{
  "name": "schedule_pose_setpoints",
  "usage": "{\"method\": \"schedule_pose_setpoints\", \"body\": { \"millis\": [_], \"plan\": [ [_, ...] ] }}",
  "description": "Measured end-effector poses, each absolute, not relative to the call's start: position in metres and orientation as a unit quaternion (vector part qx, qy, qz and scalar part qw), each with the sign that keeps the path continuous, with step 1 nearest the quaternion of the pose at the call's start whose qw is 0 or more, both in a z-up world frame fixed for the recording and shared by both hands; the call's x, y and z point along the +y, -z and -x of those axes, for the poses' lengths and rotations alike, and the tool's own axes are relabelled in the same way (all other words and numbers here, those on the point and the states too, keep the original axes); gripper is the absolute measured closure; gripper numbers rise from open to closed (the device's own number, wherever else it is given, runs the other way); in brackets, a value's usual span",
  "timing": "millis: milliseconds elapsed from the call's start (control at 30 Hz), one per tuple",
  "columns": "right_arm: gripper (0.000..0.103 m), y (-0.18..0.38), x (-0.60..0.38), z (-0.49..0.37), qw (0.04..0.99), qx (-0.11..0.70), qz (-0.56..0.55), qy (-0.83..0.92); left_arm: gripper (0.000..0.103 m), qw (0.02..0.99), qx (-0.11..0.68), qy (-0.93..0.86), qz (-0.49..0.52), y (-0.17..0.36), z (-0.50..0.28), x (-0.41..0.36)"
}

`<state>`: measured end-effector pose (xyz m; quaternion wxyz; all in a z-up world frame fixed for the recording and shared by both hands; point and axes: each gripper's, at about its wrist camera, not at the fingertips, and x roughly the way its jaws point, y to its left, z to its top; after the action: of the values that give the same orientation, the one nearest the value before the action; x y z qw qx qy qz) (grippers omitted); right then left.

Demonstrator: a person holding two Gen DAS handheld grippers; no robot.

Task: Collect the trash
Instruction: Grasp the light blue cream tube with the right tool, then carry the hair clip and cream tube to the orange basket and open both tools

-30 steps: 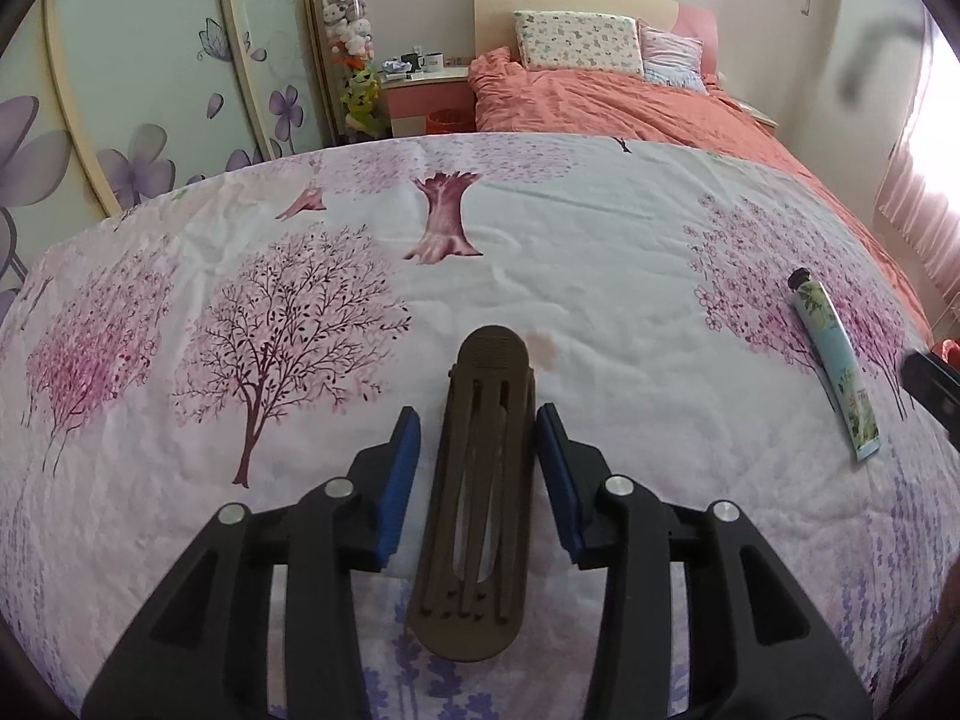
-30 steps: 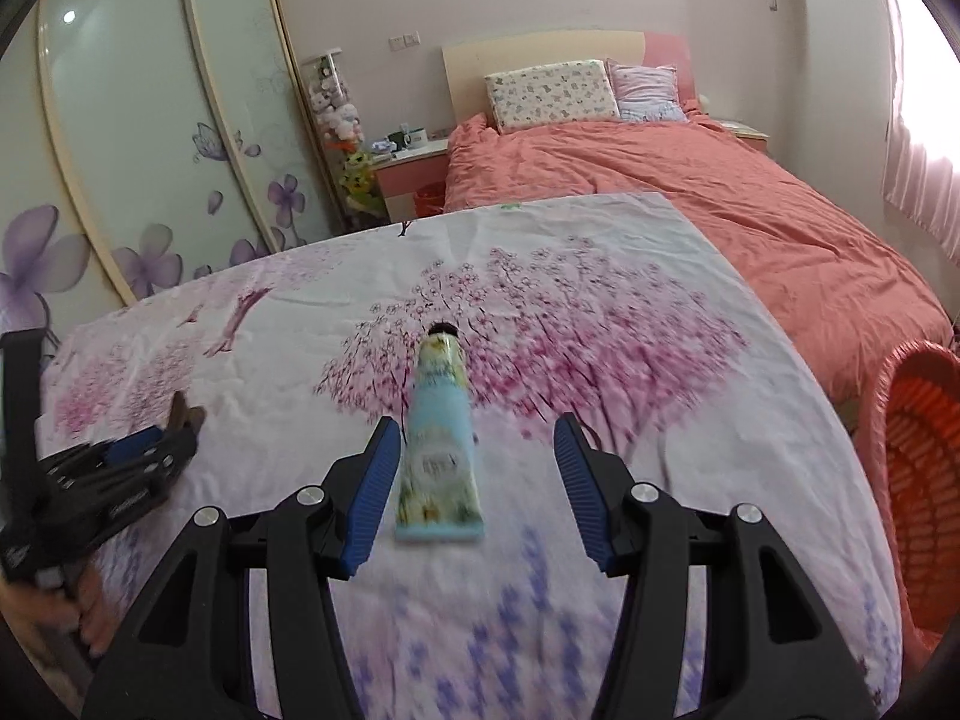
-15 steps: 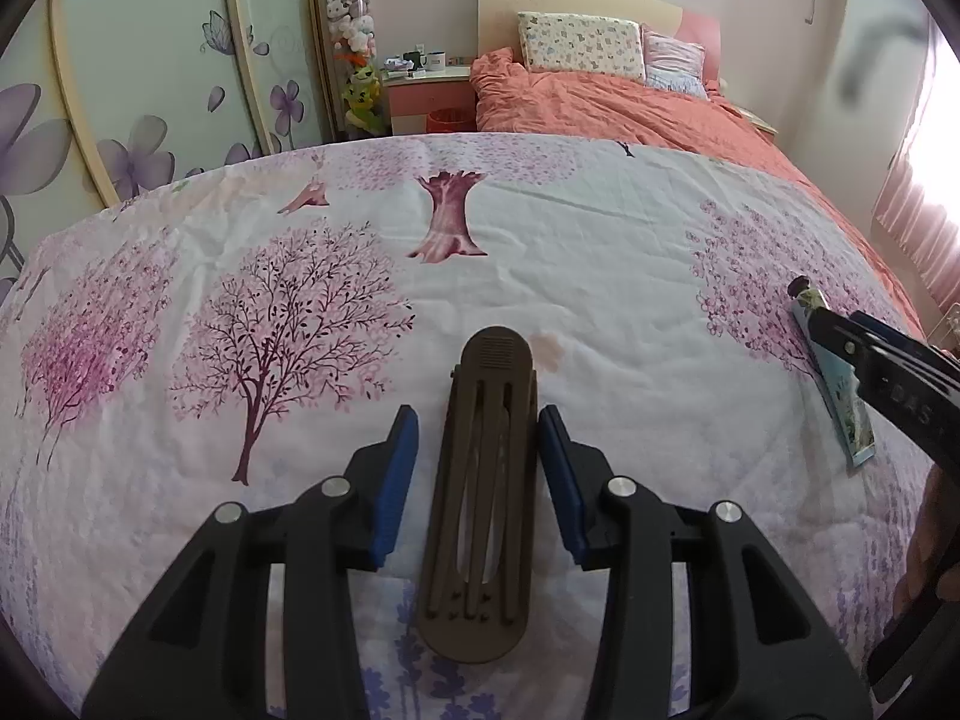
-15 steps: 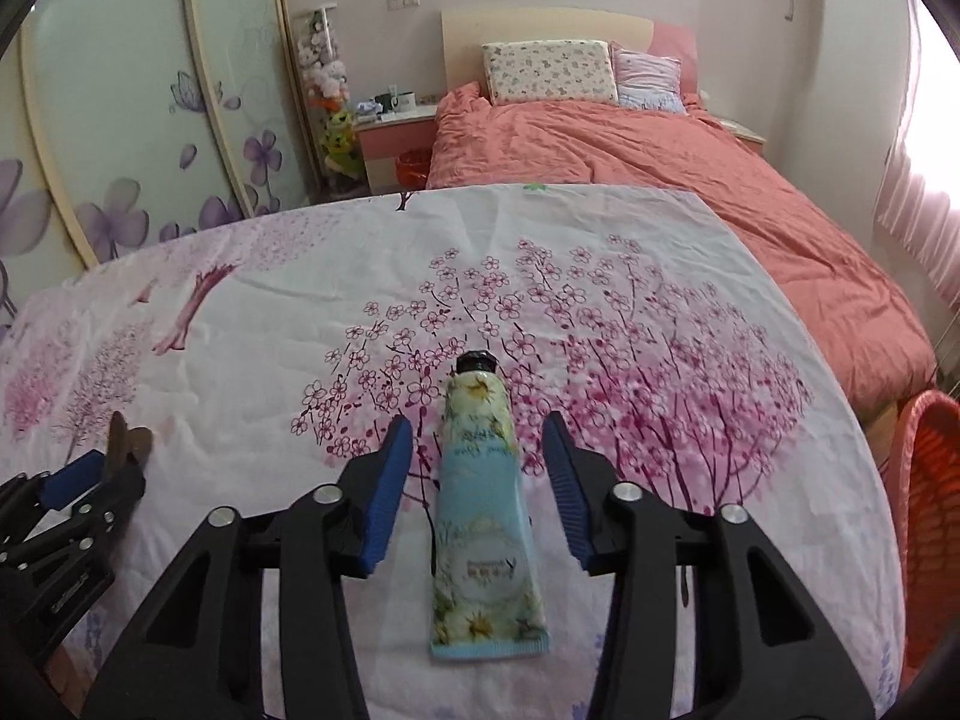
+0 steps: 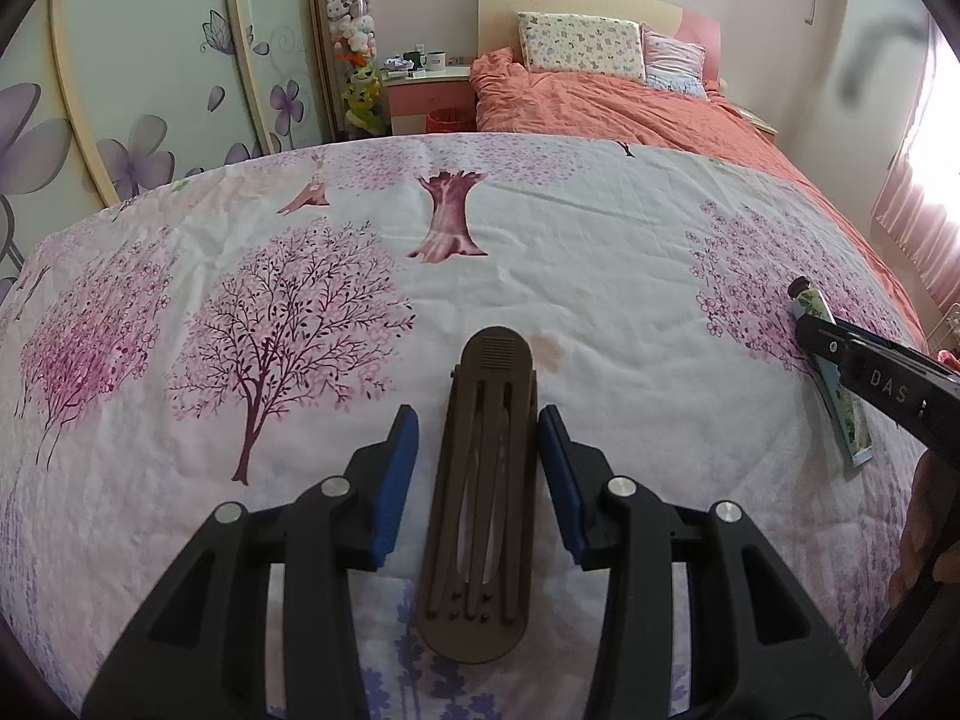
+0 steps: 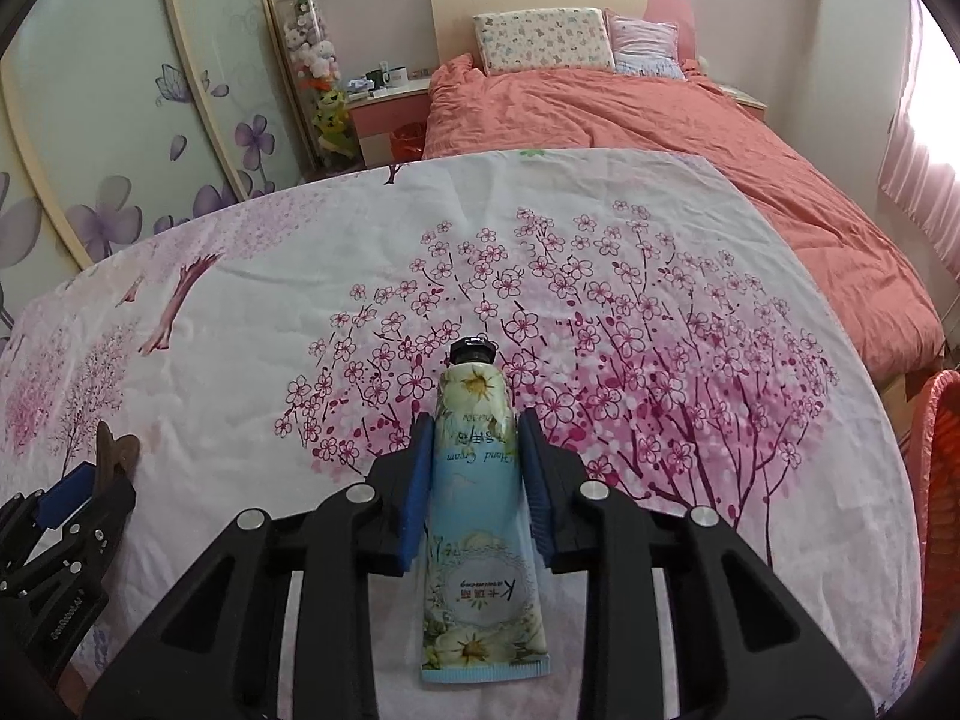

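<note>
A brown slotted hair clip (image 5: 480,492) lies on the floral bedspread (image 5: 540,252) between the blue pads of my left gripper (image 5: 478,441); small gaps show on both sides, so the jaws are open around it. A blue-green hand cream tube (image 6: 477,516) with a black cap lies between the pads of my right gripper (image 6: 474,456), which press its sides. The tube (image 5: 831,372) and right gripper also show at the right of the left wrist view. The left gripper and clip (image 6: 114,456) show at the left of the right wrist view.
An orange basket (image 6: 939,480) stands beside the bed at the right edge. A second bed with an orange quilt (image 6: 630,120) lies beyond. A nightstand (image 6: 384,114) and sliding wardrobe doors (image 6: 120,120) stand at the back left.
My right gripper moved forward over the tube and its jaws closed in onto the tube's sides. My left gripper stayed around the hair clip, narrowing slightly.
</note>
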<state>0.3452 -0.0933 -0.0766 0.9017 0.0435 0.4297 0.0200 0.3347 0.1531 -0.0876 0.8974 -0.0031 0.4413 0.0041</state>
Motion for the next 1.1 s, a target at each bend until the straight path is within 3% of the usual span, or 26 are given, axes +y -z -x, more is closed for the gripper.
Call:
{"method": "schedule_pose_setpoints", "body": {
  "millis": [433,533,1100],
  "plan": [
    [0.075,0.077,-0.112,-0.319,0.902,0.429,-0.044,-0.026,0.056,0.898,0.439,0.005,0.017,0.086,-0.335,0.154],
    [0.074,0.077,-0.113,-0.318,0.902,0.428,-0.05,-0.032,0.07,0.899,0.438,-0.003,0.01,0.086,-0.334,0.152],
    [0.075,0.051,-0.148,-0.279,0.917,0.389,-0.079,-0.037,0.071,0.919,0.392,0.025,0.001,0.047,-0.311,0.125]
  ]
}}
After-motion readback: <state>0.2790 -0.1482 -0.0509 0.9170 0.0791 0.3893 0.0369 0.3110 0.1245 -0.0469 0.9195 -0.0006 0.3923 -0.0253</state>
